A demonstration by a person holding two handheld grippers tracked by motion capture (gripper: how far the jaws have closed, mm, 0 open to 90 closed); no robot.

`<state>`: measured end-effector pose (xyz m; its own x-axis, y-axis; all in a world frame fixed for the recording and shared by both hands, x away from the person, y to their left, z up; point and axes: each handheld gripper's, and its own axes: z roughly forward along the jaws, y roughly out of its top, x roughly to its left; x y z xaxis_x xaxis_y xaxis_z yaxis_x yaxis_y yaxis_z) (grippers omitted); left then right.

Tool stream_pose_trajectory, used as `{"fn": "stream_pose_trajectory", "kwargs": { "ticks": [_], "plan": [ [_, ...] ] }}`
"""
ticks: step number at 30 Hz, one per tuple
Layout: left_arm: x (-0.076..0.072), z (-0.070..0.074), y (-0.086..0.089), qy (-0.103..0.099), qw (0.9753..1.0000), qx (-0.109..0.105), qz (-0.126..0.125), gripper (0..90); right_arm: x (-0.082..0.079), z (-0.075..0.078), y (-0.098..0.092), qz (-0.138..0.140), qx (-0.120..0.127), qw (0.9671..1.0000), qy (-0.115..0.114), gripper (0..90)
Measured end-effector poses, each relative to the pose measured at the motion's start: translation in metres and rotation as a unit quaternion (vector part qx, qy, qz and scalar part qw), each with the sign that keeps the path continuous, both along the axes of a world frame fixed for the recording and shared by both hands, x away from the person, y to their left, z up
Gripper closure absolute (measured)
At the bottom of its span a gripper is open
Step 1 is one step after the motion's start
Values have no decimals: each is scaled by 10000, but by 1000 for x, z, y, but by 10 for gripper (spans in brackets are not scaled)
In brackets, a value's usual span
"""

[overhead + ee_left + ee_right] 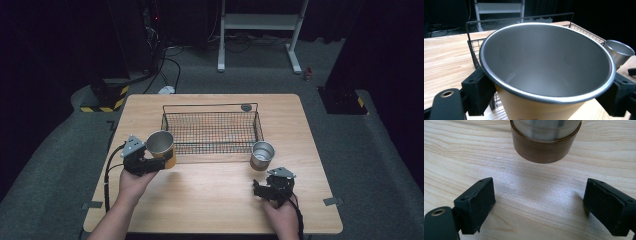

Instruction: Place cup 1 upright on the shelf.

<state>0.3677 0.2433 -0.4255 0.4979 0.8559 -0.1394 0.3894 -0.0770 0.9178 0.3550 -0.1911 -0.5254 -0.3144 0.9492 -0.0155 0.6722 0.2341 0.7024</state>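
A yellow-sided metal cup (161, 147) is clamped in my left gripper (150, 161), held just in front of the wire basket's (210, 131) near left corner. Looking along the left gripper's jaws, the cup's (549, 67) grey inside faces the camera, with a pad (477, 91) pressed on each side of it. A second steel cup (262, 155) with a brown base stands on the table by the basket's near right corner. My right gripper (272, 186) rests open a short way in front of it, and that cup's base (545, 147) lies beyond the spread pads (477, 203), untouched.
The wooden table (210, 200) has bare room along its front and between the two hands. The basket sits at mid table with a small dark disc (245, 107) at its far rim. Beyond the table are a white stand (260, 30) and cables on the floor.
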Motion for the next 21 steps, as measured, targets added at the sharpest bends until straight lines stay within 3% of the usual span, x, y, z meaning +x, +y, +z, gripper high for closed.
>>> {"fn": "stream_pose_trajectory", "kwargs": {
  "ticks": [9,19,21],
  "plan": [
    [12,13,-4,-88,10000,39,24,146,0,0,0,0,0,10000,1,100],
    [25,26,-7,-158,9998,-56,65,146,0,0,0,1,6,10000,5,100],
    [30,29,-9,-198,9998,31,79,146,0,0,0,1,5,10000,6,100]
  ]
}}
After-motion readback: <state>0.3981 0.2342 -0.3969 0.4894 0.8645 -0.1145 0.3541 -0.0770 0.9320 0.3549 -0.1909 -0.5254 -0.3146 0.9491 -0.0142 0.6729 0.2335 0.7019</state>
